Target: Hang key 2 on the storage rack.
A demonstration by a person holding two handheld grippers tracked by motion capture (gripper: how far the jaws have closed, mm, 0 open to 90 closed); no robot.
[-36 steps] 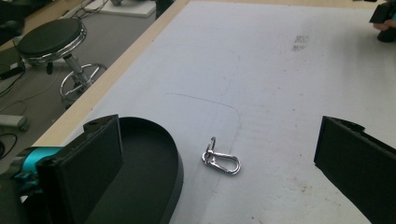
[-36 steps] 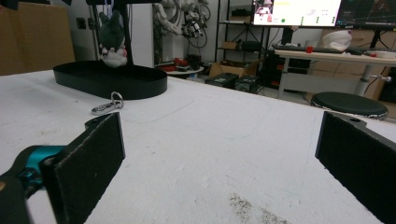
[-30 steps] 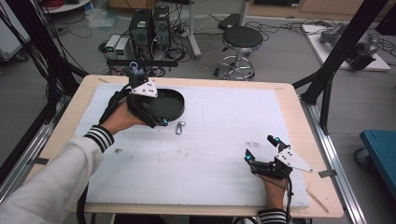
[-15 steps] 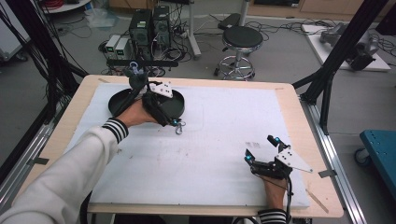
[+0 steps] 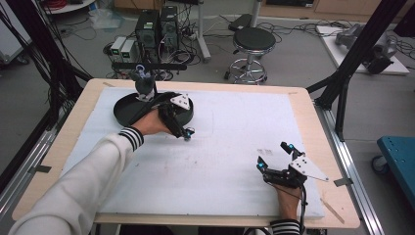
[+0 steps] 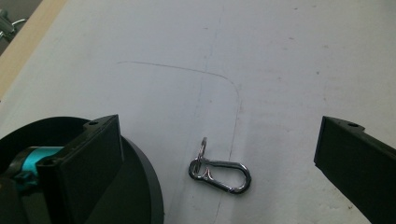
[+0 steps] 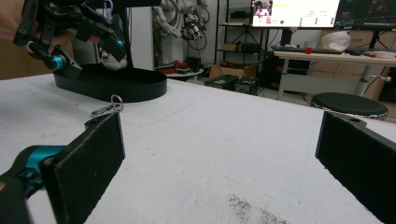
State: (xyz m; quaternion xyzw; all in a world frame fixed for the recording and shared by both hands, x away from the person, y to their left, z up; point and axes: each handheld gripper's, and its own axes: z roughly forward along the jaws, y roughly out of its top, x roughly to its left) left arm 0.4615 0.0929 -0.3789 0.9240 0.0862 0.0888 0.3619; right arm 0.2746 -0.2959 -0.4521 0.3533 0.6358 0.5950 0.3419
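My left gripper – jaws spread – hovers over the carabiner just beside the black tray.

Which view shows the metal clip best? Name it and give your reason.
The left gripper view: the clip lies flat between the open jaws, with its ring and snap hook sharp. The right gripper view shows it small and edge-on before the black tray. In the high view it sits hidden beneath the left gripper.

Even, bright overhead light (no harsh glare) washes the white mat. Between the left gripper jaws, the carabiner is sharp with faint shadow; near the right gripper, its own jaws blur softly.
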